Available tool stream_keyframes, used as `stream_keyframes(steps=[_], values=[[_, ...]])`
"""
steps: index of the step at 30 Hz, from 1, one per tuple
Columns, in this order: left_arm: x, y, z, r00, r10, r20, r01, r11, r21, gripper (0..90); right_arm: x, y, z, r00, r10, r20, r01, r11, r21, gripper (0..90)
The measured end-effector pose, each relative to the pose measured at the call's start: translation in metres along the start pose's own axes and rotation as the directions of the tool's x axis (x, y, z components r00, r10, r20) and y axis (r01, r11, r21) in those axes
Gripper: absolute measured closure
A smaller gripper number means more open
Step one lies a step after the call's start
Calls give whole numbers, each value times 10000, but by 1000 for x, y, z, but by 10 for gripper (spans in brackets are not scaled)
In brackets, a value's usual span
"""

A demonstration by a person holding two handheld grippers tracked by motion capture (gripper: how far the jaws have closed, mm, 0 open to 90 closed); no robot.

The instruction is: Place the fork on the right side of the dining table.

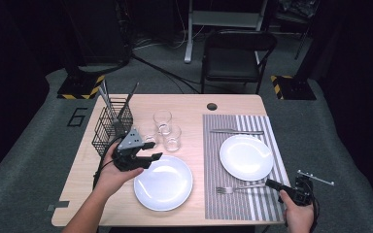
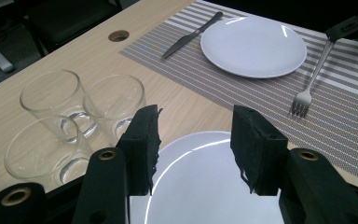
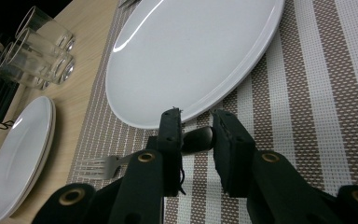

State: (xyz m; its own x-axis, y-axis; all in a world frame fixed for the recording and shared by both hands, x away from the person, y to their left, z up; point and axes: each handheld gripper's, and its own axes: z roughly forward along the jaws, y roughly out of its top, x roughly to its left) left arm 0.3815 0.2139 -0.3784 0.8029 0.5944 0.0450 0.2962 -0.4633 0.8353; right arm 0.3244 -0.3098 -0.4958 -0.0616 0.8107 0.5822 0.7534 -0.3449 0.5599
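My left gripper (image 1: 151, 160) (image 2: 196, 116) hangs open over the far left rim of a white plate (image 1: 163, 182) (image 2: 200, 186) on the bare wood; nothing is between its jaws. In the right gripper view this plate (image 3: 16, 154) looks like two stacked. On the striped placemat (image 1: 213, 194) a fork (image 1: 240, 187) (image 2: 314, 70) (image 3: 105, 165) lies flat below a second white plate (image 1: 246, 157) (image 3: 191, 51). My right gripper (image 1: 270, 183) (image 3: 196, 116) is shut on the end of the fork's handle, low over the mat.
Three empty glasses (image 1: 173, 137) (image 2: 114, 100) stand close together just beyond my left gripper. A black wire basket (image 1: 111, 126) with utensils stands at the table's left. A knife (image 1: 236, 131) (image 2: 191, 35) lies beyond the placemat's plate. A black chair (image 1: 238, 53) faces the far edge.
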Motion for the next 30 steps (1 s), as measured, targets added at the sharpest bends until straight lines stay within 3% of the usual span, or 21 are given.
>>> stream_keyframes(steps=[30], values=[[-1,-1,1,10000,7,7,-7,10000,56,517,-19,-1,9,9973,583,443,-592,9980,200,736]])
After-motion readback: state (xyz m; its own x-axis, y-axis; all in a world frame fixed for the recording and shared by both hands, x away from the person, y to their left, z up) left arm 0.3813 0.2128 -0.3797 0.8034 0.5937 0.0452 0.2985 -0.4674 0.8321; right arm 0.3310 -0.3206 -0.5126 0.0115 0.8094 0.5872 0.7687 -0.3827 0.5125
